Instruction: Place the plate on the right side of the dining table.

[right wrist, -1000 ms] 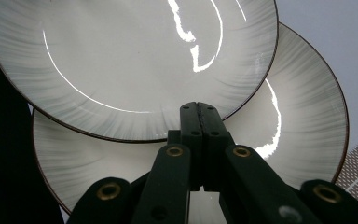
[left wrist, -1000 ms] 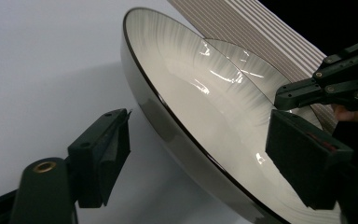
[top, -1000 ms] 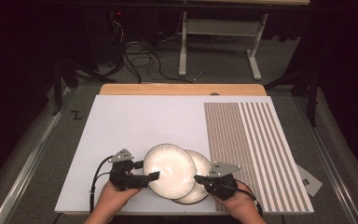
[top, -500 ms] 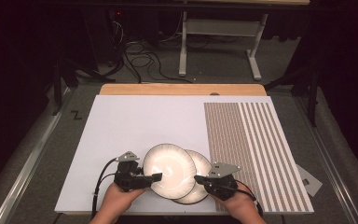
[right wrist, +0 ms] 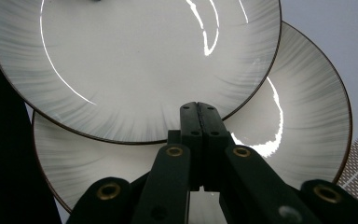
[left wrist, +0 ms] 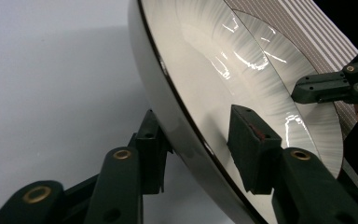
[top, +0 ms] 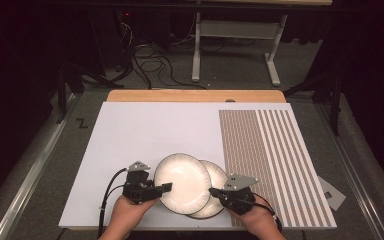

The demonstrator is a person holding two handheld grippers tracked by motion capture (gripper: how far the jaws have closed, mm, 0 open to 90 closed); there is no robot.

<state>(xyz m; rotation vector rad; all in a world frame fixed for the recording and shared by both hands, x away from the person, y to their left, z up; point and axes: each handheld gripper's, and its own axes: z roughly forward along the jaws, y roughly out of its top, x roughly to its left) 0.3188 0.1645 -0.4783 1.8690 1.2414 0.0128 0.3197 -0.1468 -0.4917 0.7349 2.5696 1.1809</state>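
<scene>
Two pale plates with dark rims and fine grey radial streaks lie overlapped near the front edge of the bench (top: 145,130), between the two tools. The upper plate (top: 182,183) rests partly on the lower plate (top: 215,176), covering that plate's side toward the left tool.

Left tool (top: 166,187): held in the person's left hand (top: 130,212), it straddles the rim of the upper plate. In the left gripper view one jaw sits beneath the rim on the outer side, and the other jaw's pad lies over the glazed inner face of the upper plate (left wrist: 200,79). The jaws have just been closing with the rim between them; a narrow gap seems to remain between the inner pad and the plate, though whether the pads press the rim cannot be told for certain.

Right tool (top: 214,192): held in the person's right hand (top: 257,222), it has its jaws together, nothing between them. In the right gripper view the right tool (right wrist: 199,108) has its joined tips over the lower plate (right wrist: 289,121), just at the edge of the upper plate (right wrist: 135,60), which lies ahead of the tips. From the left gripper view the right tool (left wrist: 298,91) appears beyond the left tool, at the far rim.

A panel of brown and white stripes (top: 270,160) covers the bench beyond the right tool, away from the plates.
</scene>
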